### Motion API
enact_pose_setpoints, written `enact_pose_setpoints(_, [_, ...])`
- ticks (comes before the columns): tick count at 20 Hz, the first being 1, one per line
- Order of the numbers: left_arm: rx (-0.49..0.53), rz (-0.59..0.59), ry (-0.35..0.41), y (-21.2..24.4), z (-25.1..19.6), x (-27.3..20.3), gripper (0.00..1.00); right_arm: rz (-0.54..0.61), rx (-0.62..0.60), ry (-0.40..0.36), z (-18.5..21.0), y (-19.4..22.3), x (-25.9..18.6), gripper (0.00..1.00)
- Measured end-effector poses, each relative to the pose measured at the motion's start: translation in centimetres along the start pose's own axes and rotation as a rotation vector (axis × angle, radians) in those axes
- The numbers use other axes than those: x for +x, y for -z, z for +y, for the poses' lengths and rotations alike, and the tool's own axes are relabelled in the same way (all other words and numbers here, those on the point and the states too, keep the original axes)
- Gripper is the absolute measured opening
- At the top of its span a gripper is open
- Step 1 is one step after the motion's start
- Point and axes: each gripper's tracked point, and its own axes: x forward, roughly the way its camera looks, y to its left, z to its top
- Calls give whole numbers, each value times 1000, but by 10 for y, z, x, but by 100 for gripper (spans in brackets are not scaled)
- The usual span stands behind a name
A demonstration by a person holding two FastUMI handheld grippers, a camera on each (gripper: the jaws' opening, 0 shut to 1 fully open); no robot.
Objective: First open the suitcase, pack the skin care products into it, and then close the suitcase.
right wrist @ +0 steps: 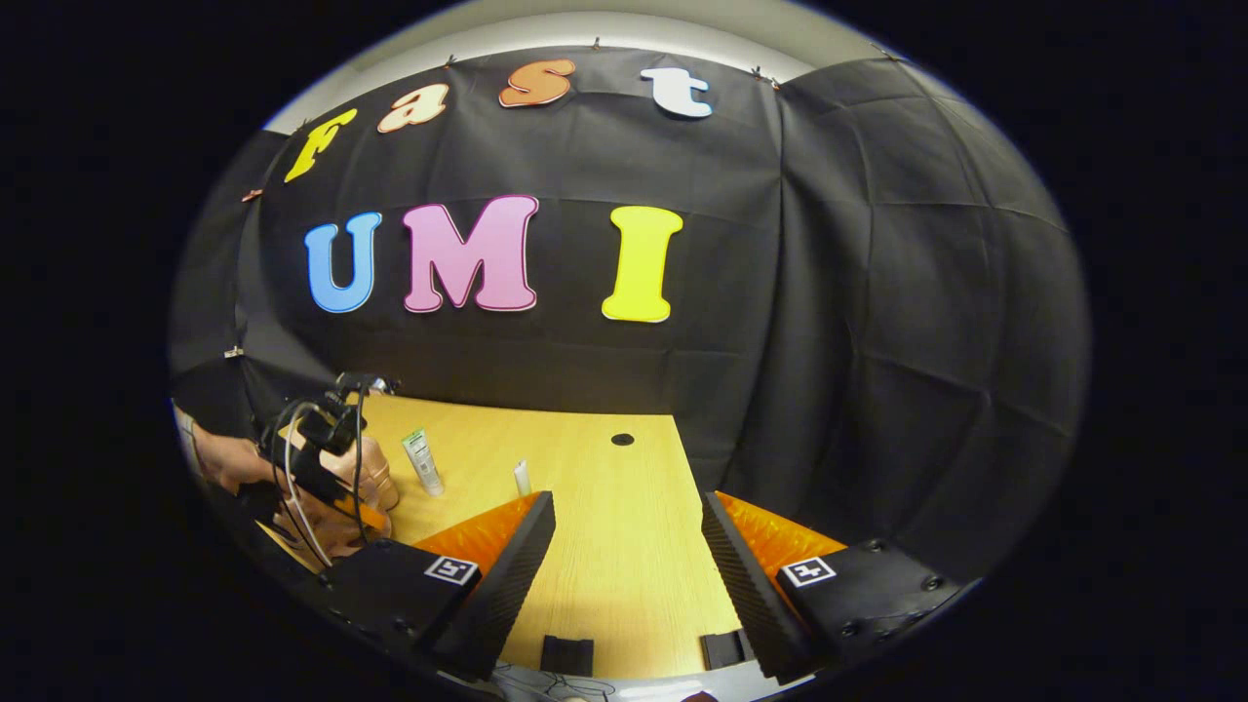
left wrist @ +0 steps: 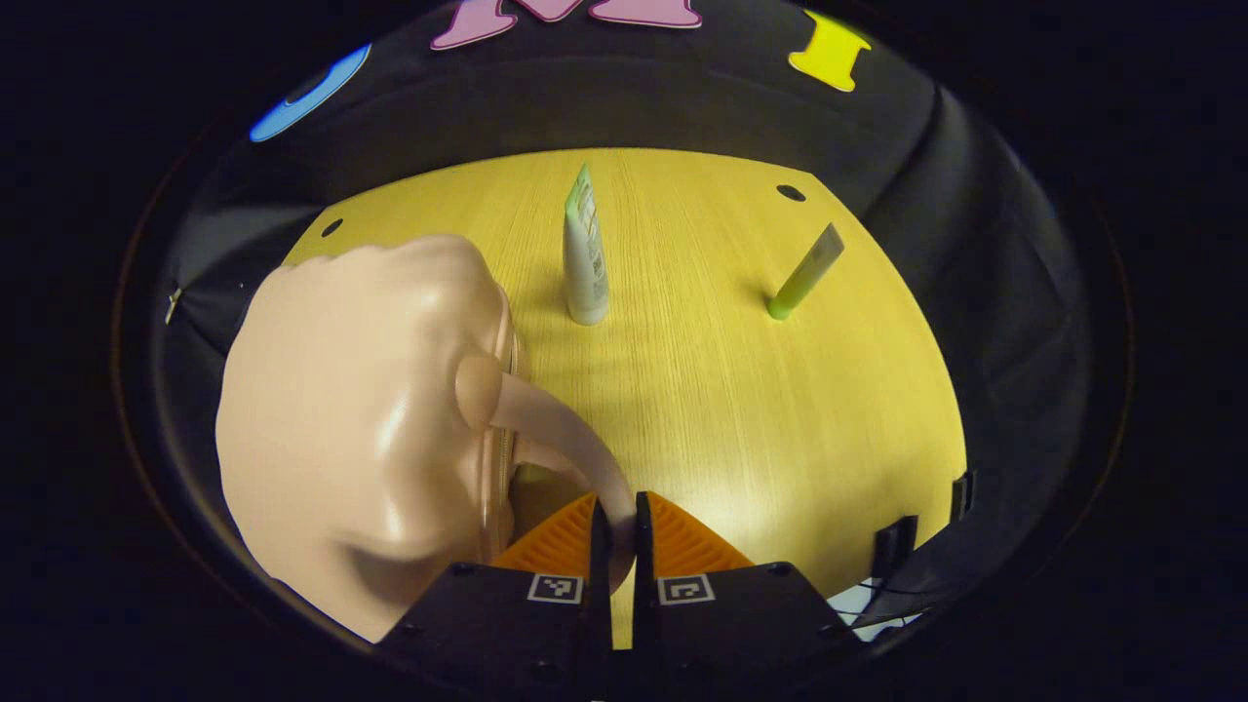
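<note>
On my feed the suitcase [left wrist: 361,419] was a glossy pale pink, handle [left wrist: 570,444] included, and the worktop [left wrist: 741,409] was yellow wood with a fine straight grain. One tube [left wrist: 586,255] looked white with a green top edge; the other tube [left wrist: 805,273] was lime green with a grey end.

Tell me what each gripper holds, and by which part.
The left gripper is shut on the pink suitcase, pinching its handle. The right gripper is open and holds nothing.

On the table [left wrist: 721,429], the suitcase [left wrist: 361,419] lies left of two tubes [left wrist: 586,253] (both standing apart).
</note>
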Motion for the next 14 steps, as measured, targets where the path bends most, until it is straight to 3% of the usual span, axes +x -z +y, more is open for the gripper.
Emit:
enact_pose_setpoints(4, [27,-76,0,-37,24,-89,12,-17,6,-85,18,-7,18,96])
enact_pose_setpoints(7, [5,-170,-26,-64,75,-162,12,-25,-11,-138,38,-10,33,96])
enact_pose_setpoints(11, [-60,-342,-206,-98,191,-222,11,-41,6,-166,67,-20,42,96])
enact_pose_setpoints(14, [-61,-399,-315,-106,281,-248,10,-20,0,-148,91,-16,47,96])
